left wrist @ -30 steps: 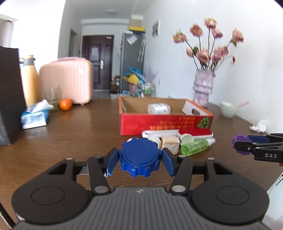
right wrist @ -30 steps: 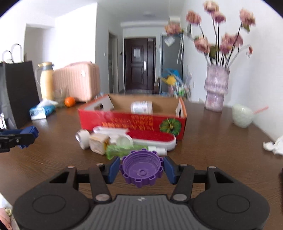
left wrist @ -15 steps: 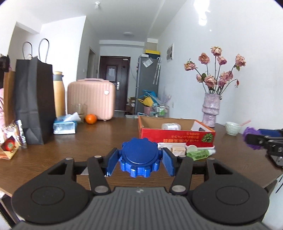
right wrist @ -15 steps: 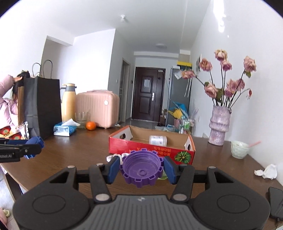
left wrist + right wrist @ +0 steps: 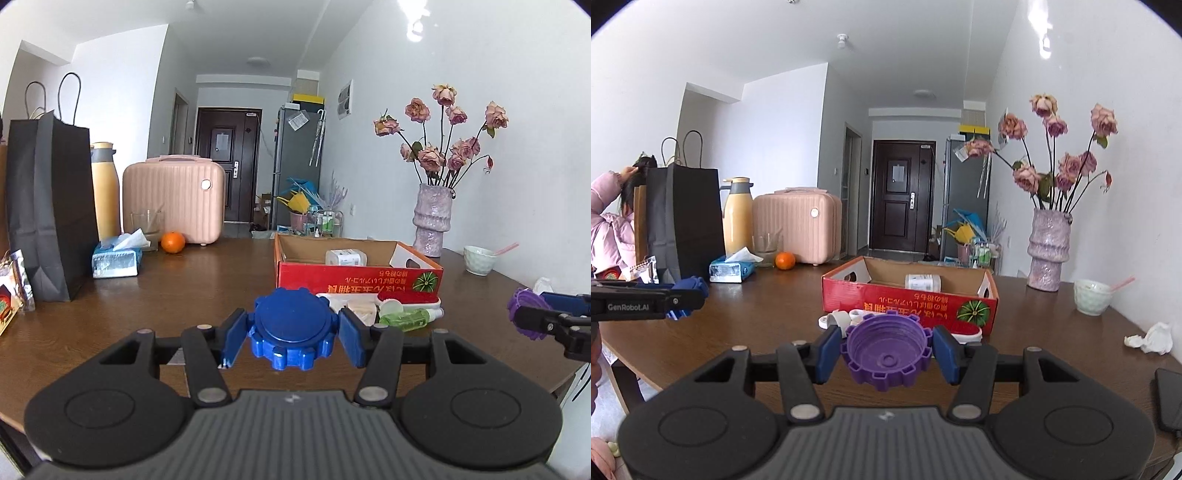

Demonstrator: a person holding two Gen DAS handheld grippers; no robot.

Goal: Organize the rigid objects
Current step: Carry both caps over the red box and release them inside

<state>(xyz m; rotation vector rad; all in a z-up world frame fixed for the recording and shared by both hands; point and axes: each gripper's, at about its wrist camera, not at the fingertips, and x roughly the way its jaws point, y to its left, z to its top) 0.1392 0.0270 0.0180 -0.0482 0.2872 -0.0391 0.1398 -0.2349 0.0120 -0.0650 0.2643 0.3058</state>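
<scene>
My left gripper [image 5: 291,338] is shut on a blue ridged cap [image 5: 291,328], held above the near side of the brown table [image 5: 207,280]. My right gripper [image 5: 886,356] is shut on a purple ridged cap [image 5: 886,354] with its hollow side facing up. Behind both stands a red cardboard box [image 5: 358,273] with a white jar [image 5: 345,256] inside. In front of the box lie a green bottle [image 5: 410,317], a white-and-red brush [image 5: 406,297] and small white items. The right gripper with its purple cap [image 5: 524,310] shows at the right edge of the left wrist view.
A black paper bag [image 5: 48,218], yellow flask [image 5: 105,192], tissue pack [image 5: 116,256], glass, orange [image 5: 173,242] and pink case [image 5: 173,203] stand at the table's left and back. A vase of roses [image 5: 432,221], a bowl [image 5: 478,260] and crumpled tissue [image 5: 1150,338] are at the right. A person in pink [image 5: 613,229] sits at the far left.
Both grippers have drawn back from the box and risen slightly, each still holding its cap. The box and the items before it look smaller and farther away now.
</scene>
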